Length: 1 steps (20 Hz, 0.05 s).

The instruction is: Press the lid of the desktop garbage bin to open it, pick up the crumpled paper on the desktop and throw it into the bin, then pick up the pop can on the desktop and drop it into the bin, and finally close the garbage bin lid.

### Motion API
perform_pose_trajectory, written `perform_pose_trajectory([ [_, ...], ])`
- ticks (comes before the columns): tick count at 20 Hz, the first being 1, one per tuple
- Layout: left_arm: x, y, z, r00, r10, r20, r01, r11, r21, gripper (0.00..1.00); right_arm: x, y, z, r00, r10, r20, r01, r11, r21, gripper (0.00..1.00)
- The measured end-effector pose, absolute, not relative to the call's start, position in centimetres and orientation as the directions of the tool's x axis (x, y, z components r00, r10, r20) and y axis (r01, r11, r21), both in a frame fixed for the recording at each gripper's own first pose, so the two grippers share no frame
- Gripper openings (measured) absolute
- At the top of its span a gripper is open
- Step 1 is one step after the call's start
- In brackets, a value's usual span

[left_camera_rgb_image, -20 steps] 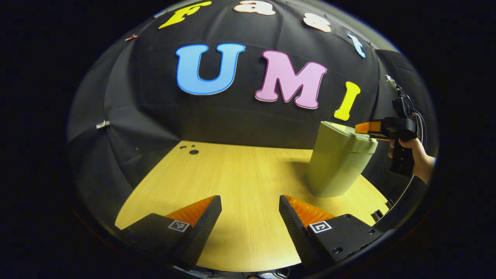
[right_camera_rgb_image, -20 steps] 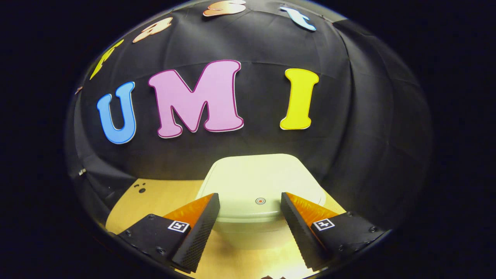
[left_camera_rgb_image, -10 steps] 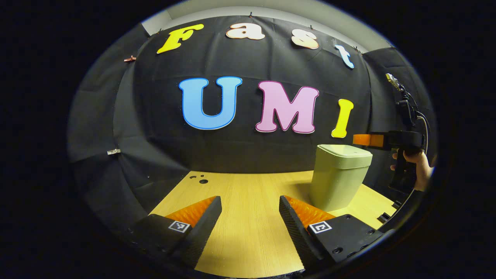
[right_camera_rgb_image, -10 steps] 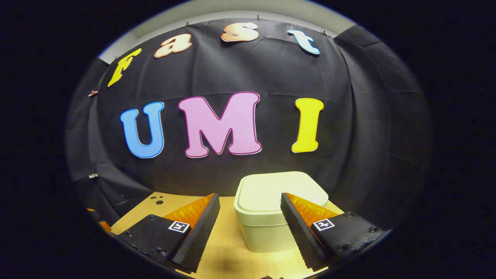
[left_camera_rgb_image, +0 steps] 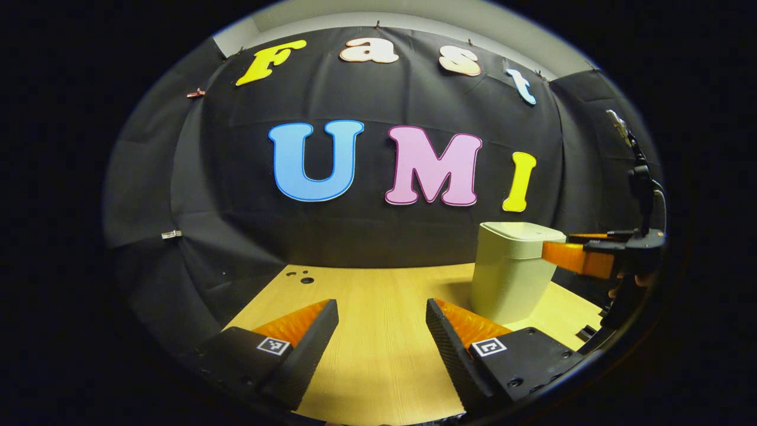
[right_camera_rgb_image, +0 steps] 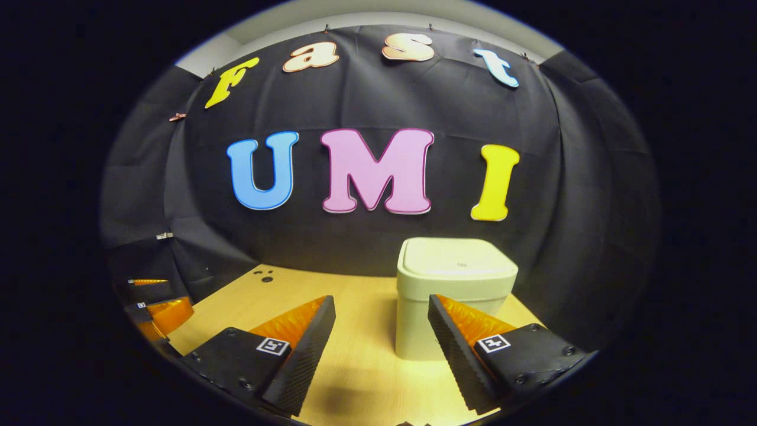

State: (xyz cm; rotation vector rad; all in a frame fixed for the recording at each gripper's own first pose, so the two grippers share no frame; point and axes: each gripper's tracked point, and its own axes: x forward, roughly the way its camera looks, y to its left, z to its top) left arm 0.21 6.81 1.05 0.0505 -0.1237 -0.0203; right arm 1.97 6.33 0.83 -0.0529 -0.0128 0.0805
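Left gripper view: the left hand-held gripper [left_camera_rgb_image: 382,331] hangs over bare worktop [left_camera_rgb_image: 378,296] with its jaws apart and nothing between them. The garbage bin [left_camera_rgb_image: 513,273] stands upright toward the right rear of the worktop, lid [left_camera_rgb_image: 520,232] seated flat on the body. The right hand-held gripper [left_camera_rgb_image: 576,255] shows at the far right edge, level with the lid rim and just beside it; contact cannot be judged from this angle. Right gripper view: the right hand-held gripper [right_camera_rgb_image: 382,334] has its jaws spread and empty, with the bin [right_camera_rgb_image: 452,296] ahead between the finger lines and near the booth's back cloth. The lid [right_camera_rgb_image: 456,261] looks closed and smooth. The left hand-held gripper [right_camera_rgb_image: 155,305] sits at the left edge, low over the worktop. Handling judgement: the bin looks like light, stiff, thin-walled plastic with a slick surface, so a sideways shove would probably slide or tip it. The lid is best worked by a straight downward press on its flat top with one fingertip, near the front edge, rather than by pinching. Crumpled paper and pop can are not located from here.
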Motion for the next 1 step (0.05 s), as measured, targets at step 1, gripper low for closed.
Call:
perform_pose_trajectory([
  [1, 0.22, 6.75, 1.04, 0.992, -0.026, 0.123, 0.019, 0.998, 0.056, 0.96, 1.61, 6.73, -0.22, 0.996, 0.087, -0.011, -0.087, 0.995, -0.048, 0.99],
])
